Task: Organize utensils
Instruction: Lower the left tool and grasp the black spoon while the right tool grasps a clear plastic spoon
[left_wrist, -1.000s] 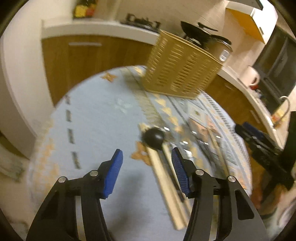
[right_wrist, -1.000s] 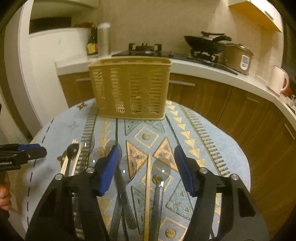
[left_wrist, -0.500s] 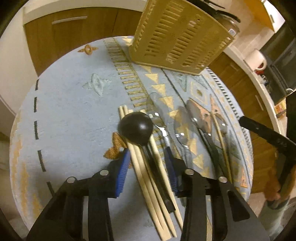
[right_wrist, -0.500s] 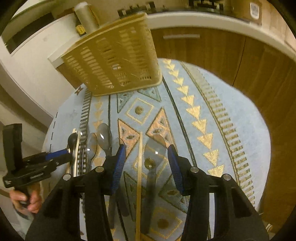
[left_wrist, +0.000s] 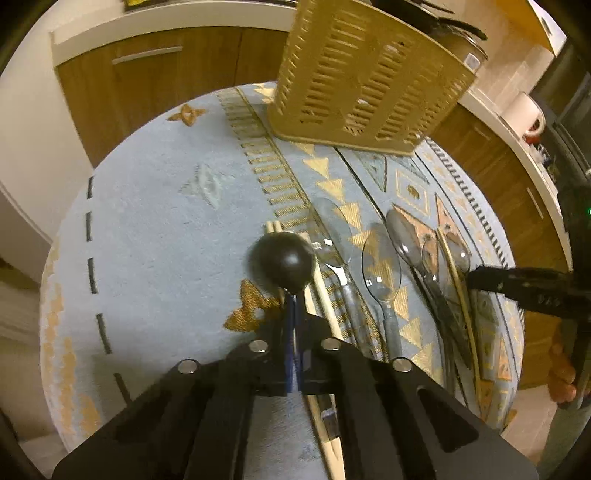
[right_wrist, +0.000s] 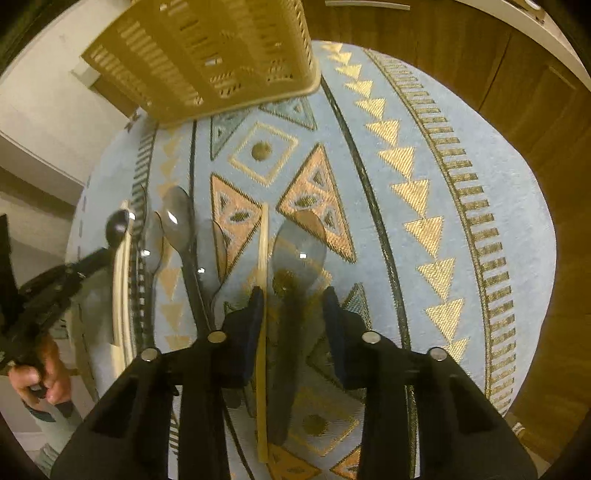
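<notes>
A home kitchen: wooden cabinets (left_wrist: 147, 85) under a white counter (left_wrist: 166, 26), a rice cooker (left_wrist: 465, 48), a kettle (left_wrist: 524, 114).

Left gripper (left_wrist: 294, 354): matte black angular frame, triangular cut-outs in each arm, four round silver screw heads across linkage, blue pads on inner finger faces.

Right gripper (right_wrist: 293, 314): same black build, four silver screws, triangular cut-outs, dark blue pads (right_wrist: 255, 317).

Left hand (right_wrist: 38, 376) at edge of right wrist view: bare skin, reddish in warm light, light grey-green sleeve below.

Right hand (left_wrist: 563, 378) at edge of left wrist view: bare, orange-toned skin; small green light on black body above it.
</notes>
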